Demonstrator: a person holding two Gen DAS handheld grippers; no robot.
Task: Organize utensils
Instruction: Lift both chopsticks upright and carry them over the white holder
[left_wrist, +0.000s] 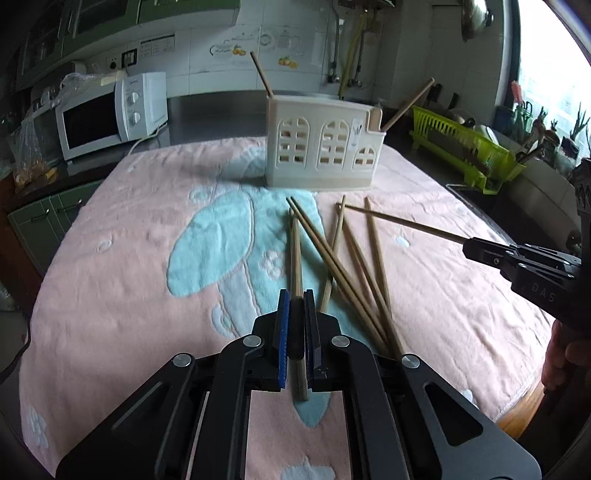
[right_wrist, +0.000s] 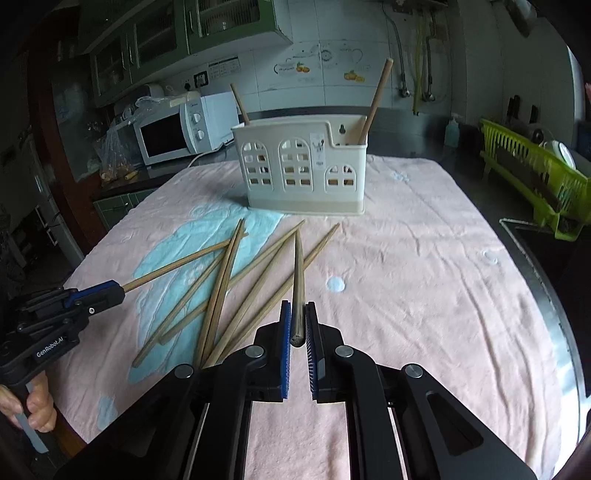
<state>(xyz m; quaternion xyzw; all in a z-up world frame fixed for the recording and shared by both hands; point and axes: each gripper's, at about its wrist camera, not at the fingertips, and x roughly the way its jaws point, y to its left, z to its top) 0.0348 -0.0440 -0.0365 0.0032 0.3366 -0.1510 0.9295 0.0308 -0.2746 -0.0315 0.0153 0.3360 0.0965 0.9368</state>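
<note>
Two grippers each pinch one wooden chopstick. The left gripper (left_wrist: 296, 295) has its blue-padded fingers (left_wrist: 283, 325) drawn in tight on a chopstick (left_wrist: 295, 258) that runs straight forward between them, its butt end sticking out behind the pads over the towel. The right gripper (right_wrist: 298, 308) has its fingers (right_wrist: 285, 332) closed around the thick end of another chopstick (right_wrist: 297, 280), which points ahead toward the holder; in the left wrist view that same gripper (left_wrist: 469, 245) comes in from the right with its chopstick (left_wrist: 399, 221) slanting across above the pile. Just beside both sets of fingers lies a loose pile of chopsticks (left_wrist: 354, 266), crossed over one another on a pink towel (left_wrist: 129, 229) with a pale blue pattern, which covers the worktop. Beyond the pile, near the far edge of the towel, stands a cream utensil holder (left_wrist: 321, 155) shaped like a house with arched window cutouts; one chopstick (left_wrist: 261, 74) leans out of its left end and another (left_wrist: 408, 105) out of its lower right compartment. Behind it to the left sits a white microwave (left_wrist: 110, 114), and a lime green dish rack (left_wrist: 461, 151) stands to the right.
</note>
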